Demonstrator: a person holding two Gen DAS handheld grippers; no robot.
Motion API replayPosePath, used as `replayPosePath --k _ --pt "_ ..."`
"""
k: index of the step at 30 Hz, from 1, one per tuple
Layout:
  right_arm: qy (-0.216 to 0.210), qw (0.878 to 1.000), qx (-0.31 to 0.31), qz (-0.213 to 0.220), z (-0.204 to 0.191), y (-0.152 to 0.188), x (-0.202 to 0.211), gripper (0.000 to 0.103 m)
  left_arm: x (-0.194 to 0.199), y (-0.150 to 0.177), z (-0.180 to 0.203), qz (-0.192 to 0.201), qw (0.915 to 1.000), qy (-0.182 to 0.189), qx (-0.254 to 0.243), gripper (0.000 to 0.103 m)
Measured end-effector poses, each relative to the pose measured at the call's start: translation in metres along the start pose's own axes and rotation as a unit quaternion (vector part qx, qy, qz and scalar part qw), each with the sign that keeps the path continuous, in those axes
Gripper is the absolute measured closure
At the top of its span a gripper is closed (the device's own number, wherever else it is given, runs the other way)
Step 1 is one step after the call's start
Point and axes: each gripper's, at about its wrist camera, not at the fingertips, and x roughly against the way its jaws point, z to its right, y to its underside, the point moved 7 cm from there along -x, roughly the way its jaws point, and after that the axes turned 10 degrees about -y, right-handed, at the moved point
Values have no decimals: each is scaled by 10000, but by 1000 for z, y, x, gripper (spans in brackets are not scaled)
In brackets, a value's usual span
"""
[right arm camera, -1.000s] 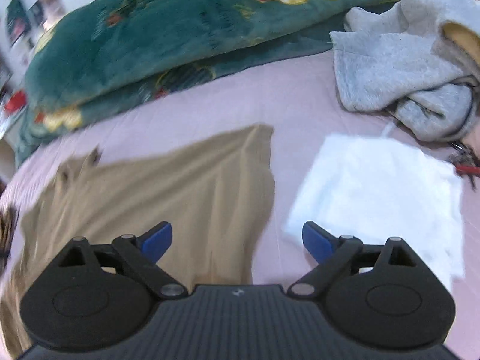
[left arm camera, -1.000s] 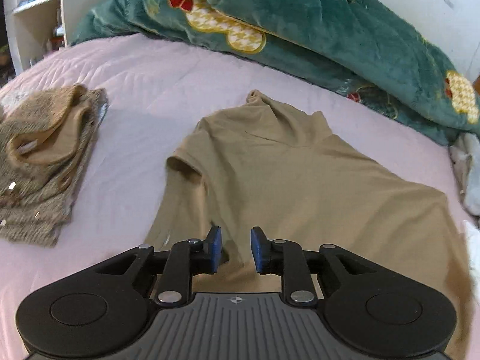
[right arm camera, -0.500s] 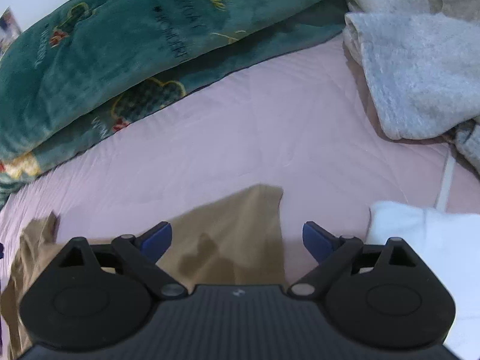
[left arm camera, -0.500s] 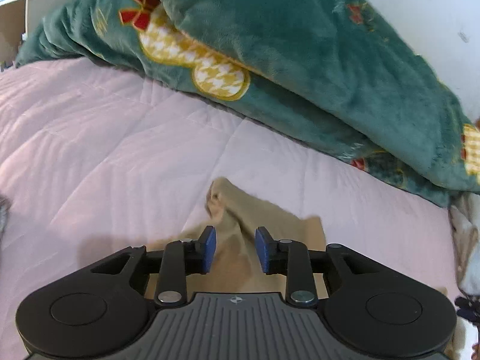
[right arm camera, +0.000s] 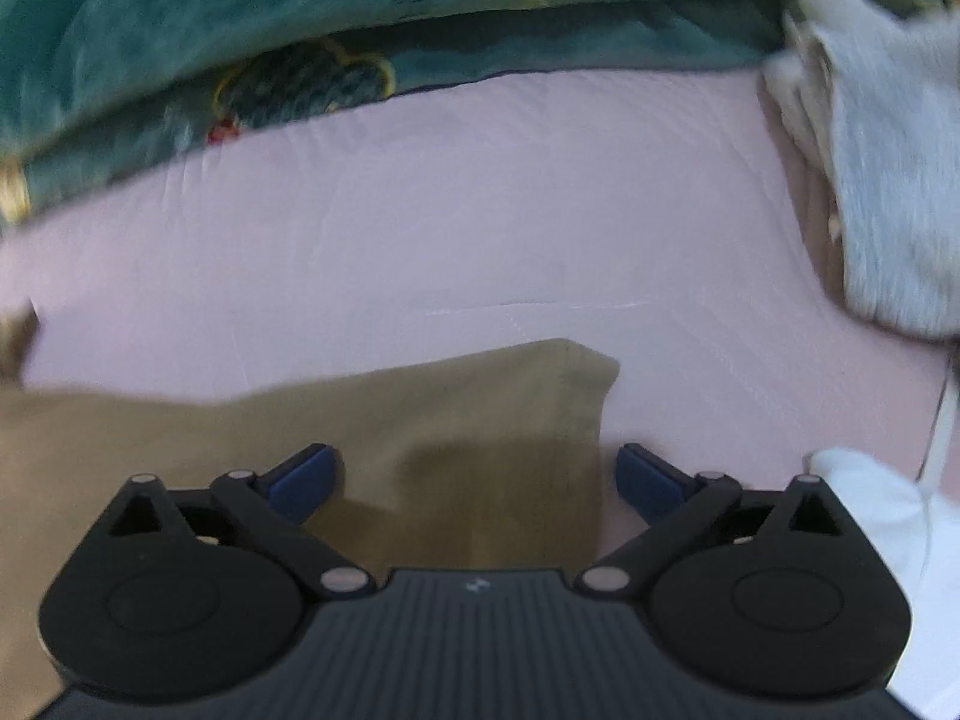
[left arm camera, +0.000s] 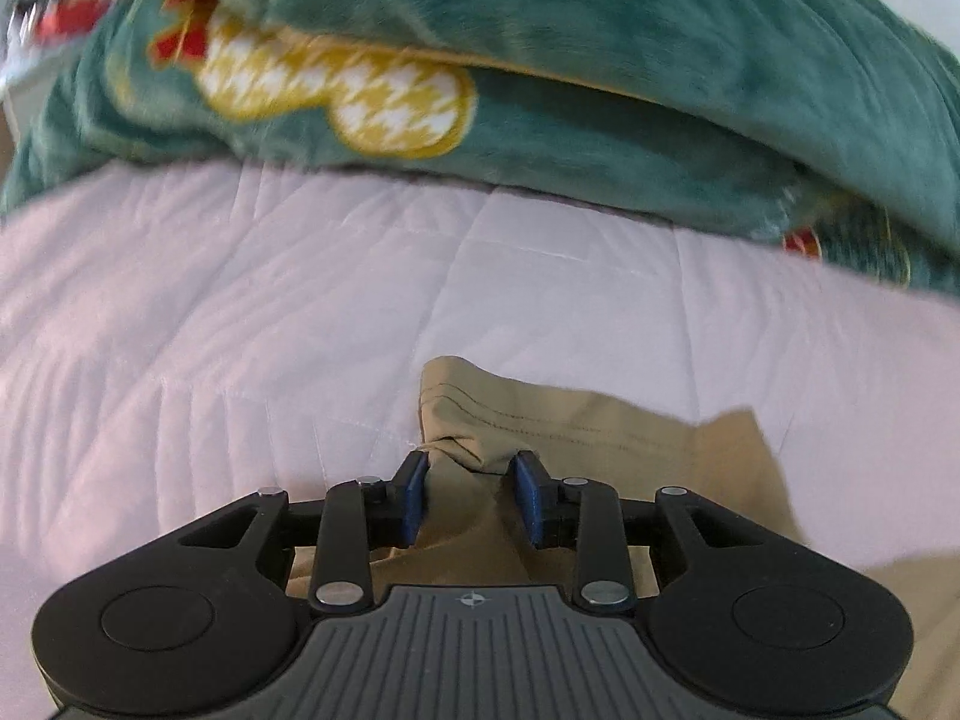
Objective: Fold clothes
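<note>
The left gripper (left arm camera: 471,495) points forward and low over the bed (left arm camera: 240,312), level, its jaws drawn in to a narrow gap with a bunched fold of the tan shirt (left arm camera: 576,426) standing between them. The cloth fills the gap and touches the left pad; whether the right pad presses it cannot be told, so the hold looks loose rather than a firm pinch. A stitched hem of the shirt rises just ahead of the jaws and runs off to their right, and more tan cloth lies under and to the right of the gripper body. Ahead of the jaws lies bare pink quilt, and beyond it a green blanket (left arm camera: 600,60) with a yellow check motif, blurred. The right gripper (right arm camera: 474,477) is likewise level and close above the bed, its jaws spread wide and holding nothing. A corner of the shirt (right arm camera: 480,414) lies flat on the quilt between and just ahead of them, its right edge falling inside the right jaw, with the rest spreading away to the left under the left jaw. To the right of the jaws sits a white cloth (right arm camera: 888,516), touching the gripper's outline, and farther ahead on the right a grey garment (right arm camera: 888,180), blurred, beside the green blanket (right arm camera: 300,30).
</note>
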Motion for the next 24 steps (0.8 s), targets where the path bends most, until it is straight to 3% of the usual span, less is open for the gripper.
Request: replayPosePath --k 4,8,9,13,18,24 --pt "105 9995 64 283 -3 3 5 17 2 2 0 256 9995 -84 -149 72" --pt "111 9985 101 529 -7 -1 10 66 5 6 6 453 9981 -171 -374 88" --pt "88 9984 140 544 -9 -1 11 74 6 7 8 497 9975 -221 -452 90" --pt "71 9978 252 602 -15 -3 8 84 9 11 10 646 9959 -260 -580 94" --pt "17 9970 137 759 -11 -4 15 98 13 11 3 696 9969 -145 -344 96" --pt "53 9947 215 1008 -14 -5 35 99 26 13 -12 821 9966 -18 -86 97"
